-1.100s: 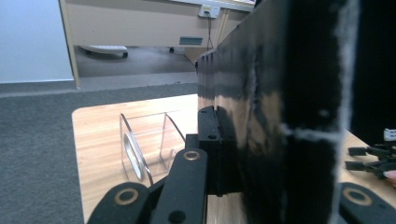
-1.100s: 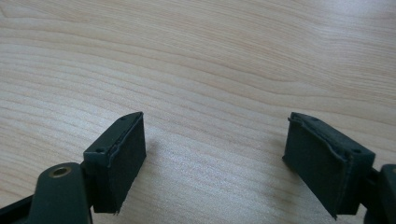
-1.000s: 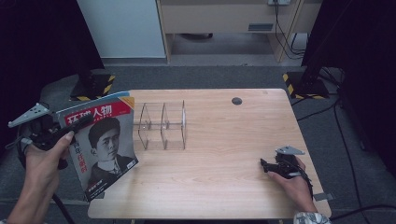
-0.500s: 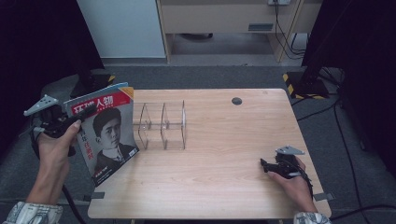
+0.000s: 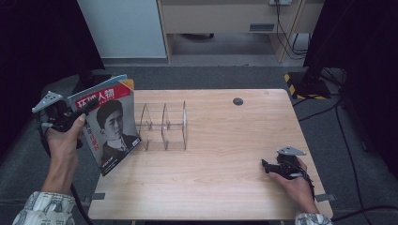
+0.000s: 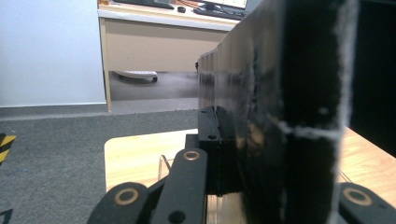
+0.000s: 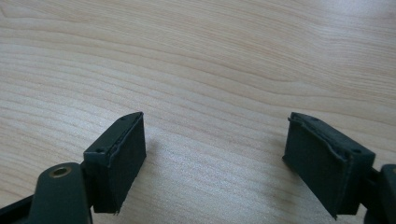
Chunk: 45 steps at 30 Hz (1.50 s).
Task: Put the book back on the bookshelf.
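Left gripper carries magazine toward rack; magazine now closer to it, more over table.

A: The high view is evenly lit from above; the table looks bright while the sides of the room fall into near black.

B: Any glare?

A: A soft sheen on the magazine cover. In the left gripper view the magazine is a dark, blurred slab, too close to focus.

B: And the right gripper view?

A: Bright wood grain, sharp, with faint soft shadows beneath the jaws.
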Each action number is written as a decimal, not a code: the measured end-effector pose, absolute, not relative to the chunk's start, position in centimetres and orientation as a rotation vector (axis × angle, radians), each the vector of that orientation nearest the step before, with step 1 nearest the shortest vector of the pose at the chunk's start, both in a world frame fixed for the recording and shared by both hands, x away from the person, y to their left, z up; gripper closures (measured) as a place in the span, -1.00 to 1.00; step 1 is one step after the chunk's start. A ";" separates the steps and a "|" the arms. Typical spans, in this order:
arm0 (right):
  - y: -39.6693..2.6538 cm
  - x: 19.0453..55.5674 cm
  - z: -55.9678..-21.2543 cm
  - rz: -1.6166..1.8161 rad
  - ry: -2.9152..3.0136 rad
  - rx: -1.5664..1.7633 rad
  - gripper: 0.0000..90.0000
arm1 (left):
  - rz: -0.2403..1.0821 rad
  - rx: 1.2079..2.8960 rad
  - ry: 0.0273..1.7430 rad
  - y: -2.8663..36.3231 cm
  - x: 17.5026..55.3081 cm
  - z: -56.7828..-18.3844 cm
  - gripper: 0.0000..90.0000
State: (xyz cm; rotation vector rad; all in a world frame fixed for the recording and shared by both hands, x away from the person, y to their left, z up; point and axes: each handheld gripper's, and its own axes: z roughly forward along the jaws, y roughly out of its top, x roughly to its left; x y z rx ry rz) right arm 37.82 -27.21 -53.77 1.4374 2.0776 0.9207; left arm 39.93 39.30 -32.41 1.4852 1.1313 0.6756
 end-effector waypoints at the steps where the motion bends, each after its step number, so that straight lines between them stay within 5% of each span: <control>1: -27.2 37.8 -53.8 0.921 2.078 1.437 -0.54 | 0.681 1.483 1.131 39.1 40.2 -32.5 0.92; 45: -27.2 37.8 -53.8 0.922 2.077 1.436 -0.53 | 0.790 1.390 1.053 37.1 42.3 -35.2 0.92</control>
